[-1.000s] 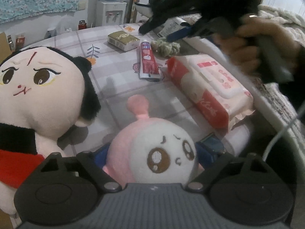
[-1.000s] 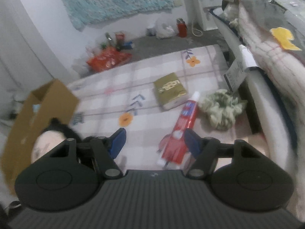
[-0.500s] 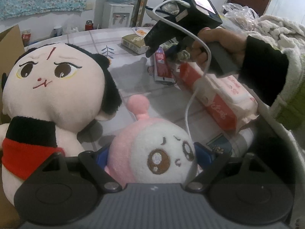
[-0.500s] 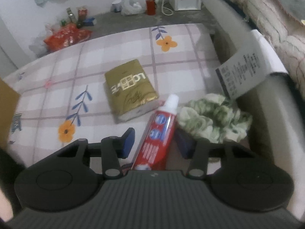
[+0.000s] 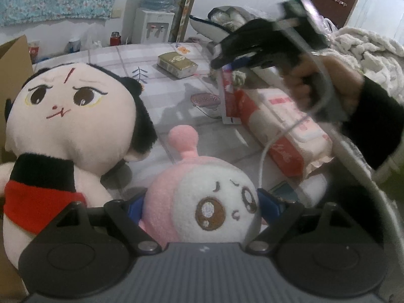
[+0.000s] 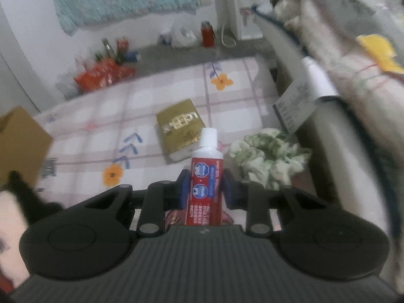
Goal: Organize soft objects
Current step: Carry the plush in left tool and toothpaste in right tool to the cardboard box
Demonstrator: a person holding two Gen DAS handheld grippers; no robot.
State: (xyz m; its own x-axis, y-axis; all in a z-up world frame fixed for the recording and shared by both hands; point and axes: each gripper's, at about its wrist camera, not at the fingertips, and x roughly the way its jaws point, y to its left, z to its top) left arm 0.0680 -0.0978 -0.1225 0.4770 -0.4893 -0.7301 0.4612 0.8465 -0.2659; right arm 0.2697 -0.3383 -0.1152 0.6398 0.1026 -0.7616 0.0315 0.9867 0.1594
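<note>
My left gripper [image 5: 202,205] is shut on a small pink and white plush [image 5: 202,189], its blue pads pressed into both sides. A big black-haired doll with a red scarf [image 5: 70,116] stands just to its left on the checked cloth. My right gripper [image 6: 205,189] is closing its jaws, and its pads press on a red toothpaste tube [image 6: 205,176] between them. In the left wrist view that right gripper [image 5: 222,63] holds the tube [image 5: 227,96] hanging above the cloth. A green scrunchie [image 6: 270,159] lies to the right of the tube.
A gold tissue pack [image 6: 179,126] lies on the cloth beyond the tube. A red and white wet wipes pack [image 5: 285,131] sits at the right edge. A cardboard box [image 6: 20,139] stands at the left. Blankets are piled on the right.
The right gripper dropped over the toothpaste tube, narrowed its jaws onto it and raised it off the cloth. The left gripper kept its hold on the pink plush and barely moved.
</note>
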